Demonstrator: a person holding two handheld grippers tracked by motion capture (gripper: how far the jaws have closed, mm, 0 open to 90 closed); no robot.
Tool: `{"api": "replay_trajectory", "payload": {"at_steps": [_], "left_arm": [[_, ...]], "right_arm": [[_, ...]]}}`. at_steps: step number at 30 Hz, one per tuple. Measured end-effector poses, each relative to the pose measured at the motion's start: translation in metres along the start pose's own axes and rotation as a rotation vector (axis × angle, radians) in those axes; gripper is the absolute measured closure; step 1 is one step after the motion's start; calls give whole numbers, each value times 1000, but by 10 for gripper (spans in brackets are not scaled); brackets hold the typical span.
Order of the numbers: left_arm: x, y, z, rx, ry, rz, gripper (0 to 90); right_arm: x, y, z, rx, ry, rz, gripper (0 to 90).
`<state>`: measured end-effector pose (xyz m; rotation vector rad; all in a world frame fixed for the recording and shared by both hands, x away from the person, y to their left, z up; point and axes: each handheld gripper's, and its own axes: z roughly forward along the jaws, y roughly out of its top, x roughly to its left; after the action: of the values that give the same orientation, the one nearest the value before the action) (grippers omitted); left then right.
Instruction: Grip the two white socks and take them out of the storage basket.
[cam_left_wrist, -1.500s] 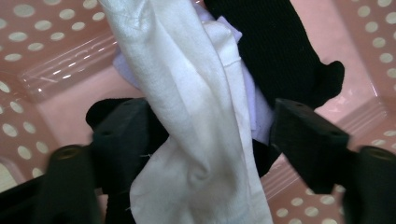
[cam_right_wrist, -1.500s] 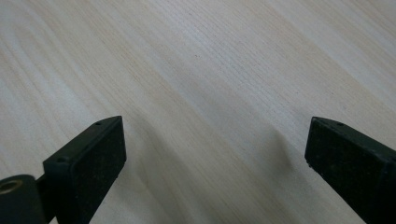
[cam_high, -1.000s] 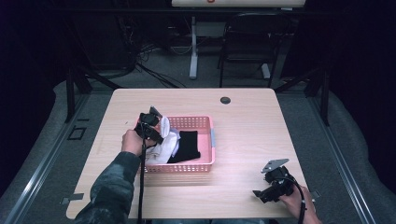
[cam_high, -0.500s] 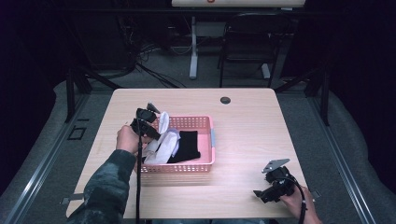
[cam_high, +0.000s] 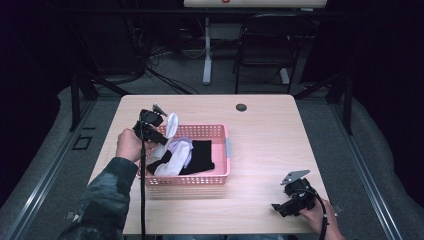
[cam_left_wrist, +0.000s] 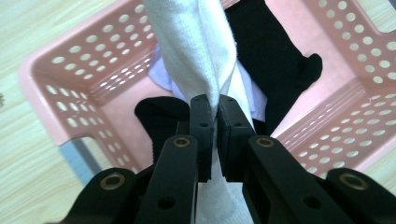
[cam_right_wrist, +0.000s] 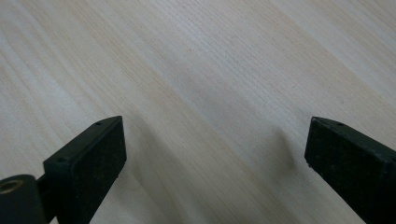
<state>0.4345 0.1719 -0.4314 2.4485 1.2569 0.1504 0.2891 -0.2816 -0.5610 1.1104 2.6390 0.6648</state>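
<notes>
At the near right corner of the table (cam_high: 280, 150), my right gripper (cam_high: 278, 206) lies low over bare wood. Its jaws stand wide apart with nothing between them; in the right gripper view the two black pads (cam_right_wrist: 91, 156) frame plain wood grain.

Farther in, on the left half of the table, sits the pink basket (cam_high: 220, 172), its long side facing me. It holds a black sock (cam_high: 202, 155) on the right, white cloth (cam_high: 176, 156) beside it, and a further dark piece at the left end.

Over the basket's far left corner, my left gripper (cam_high: 161, 131) is clamped on a white sock (cam_high: 171, 124). In the left gripper view the jaws are pressed together on the fabric, which is pinched into a fold between the pads (cam_left_wrist: 201, 126). The sock (cam_left_wrist: 191, 51) runs on beyond the jaws as a twisted band and also passes beneath them. It hangs above the basket interior (cam_left_wrist: 93, 88), over the black sock (cam_left_wrist: 275, 60) and the white cloth below. In the high view one end of the sock stands up past the far rim.
</notes>
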Motion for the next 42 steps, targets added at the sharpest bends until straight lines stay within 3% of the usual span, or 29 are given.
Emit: {"api": "replay_trajectory", "payload": {"at_steps": [6,8,18,31,42], "left_arm": [[-1,1,-16,-8,14,21,860],[0,1,-21,-16,19,22,860],[6,-4,-47,-38,52,12,860],[25,-22,-67,-49,98,-36,860],[51,-46,-81,-50,137,-96,860]], "right_arm": [[0,0,-1,8,-8,-5,46],[0,0,-1,16,-24,-14,46],[0,0,-1,14,-11,-10,46],[0,0,0,12,-6,-4,46],[1,1,1,7,-1,-2,46]]}}
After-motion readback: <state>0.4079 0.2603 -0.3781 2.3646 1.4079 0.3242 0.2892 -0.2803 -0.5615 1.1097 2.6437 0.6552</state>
